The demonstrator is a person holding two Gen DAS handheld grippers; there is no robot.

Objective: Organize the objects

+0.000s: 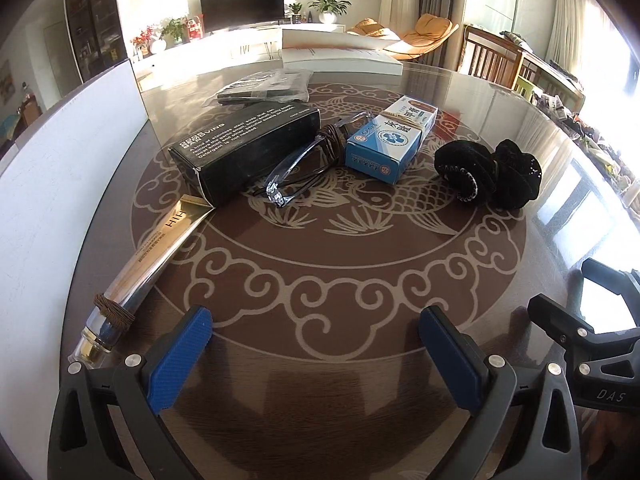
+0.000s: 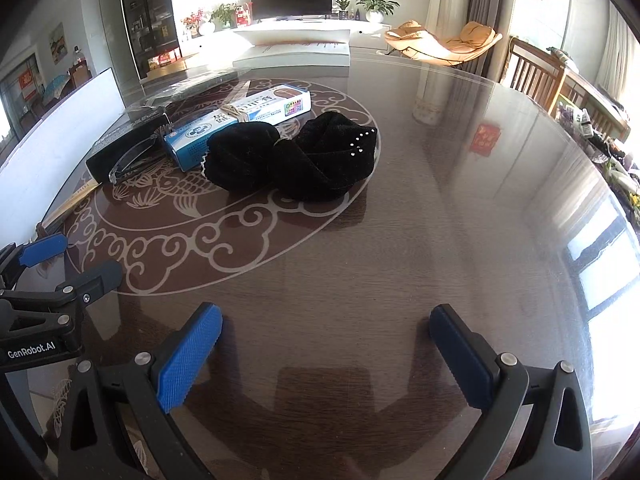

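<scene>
Objects sit mid-desk (image 1: 500,92) around the black box (image 1: 248,148): blue carton (image 1: 390,140) right of it, clear glasses (image 1: 296,176) touching it. Risk: glossy top, glasses skid or snag. Left tongs (image 1: 316,340), right tongs (image 2: 326,340) gaping, empty.

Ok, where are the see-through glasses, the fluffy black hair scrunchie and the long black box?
clear plastic glasses (image 1: 296,168), left wrist view, on the near lens.
fluffy black fabric scrunchie (image 2: 296,160), right wrist view, on its middle.
long black cardboard box (image 1: 248,148), left wrist view, on its printed top face.
</scene>
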